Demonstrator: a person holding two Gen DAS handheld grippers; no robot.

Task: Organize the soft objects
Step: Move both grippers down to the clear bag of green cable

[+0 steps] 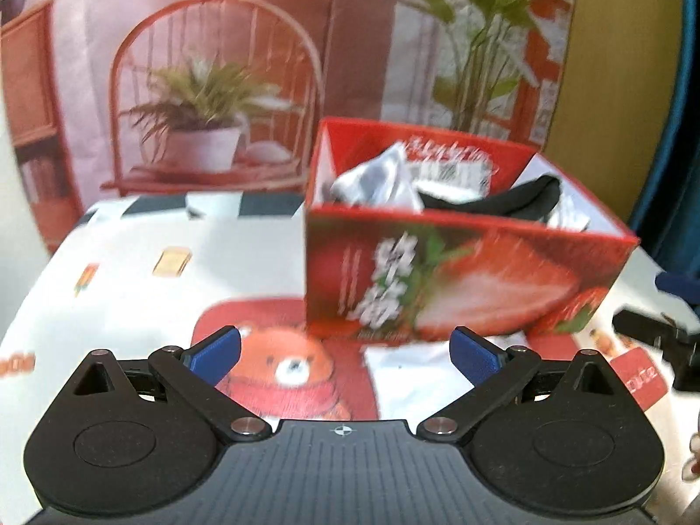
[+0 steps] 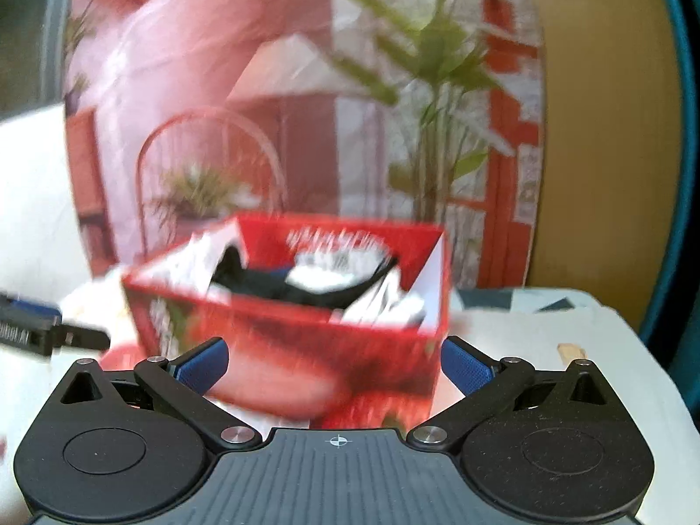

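A red strawberry-print box (image 1: 459, 280) stands on the table with soft items inside: a white and grey cloth (image 1: 376, 179) and a black cloth (image 1: 503, 201). My left gripper (image 1: 345, 350) is open in front of the box, nothing between its blue pads (image 1: 216, 352). A white cloth (image 1: 415, 376) lies on the table just below the box. In the right wrist view the same box (image 2: 306, 328) sits close ahead, blurred, with black cloth (image 2: 280, 284) and white cloth (image 2: 323, 275) in it. My right gripper (image 2: 334, 365) is open and empty.
The tablecloth (image 1: 131, 284) is white with a red bear print (image 1: 288, 363). A printed backdrop (image 1: 218, 65) with a chair and plants hangs behind the table. The other gripper shows at the right edge (image 1: 656, 341) of the left view and at the left edge (image 2: 43, 328) of the right view.
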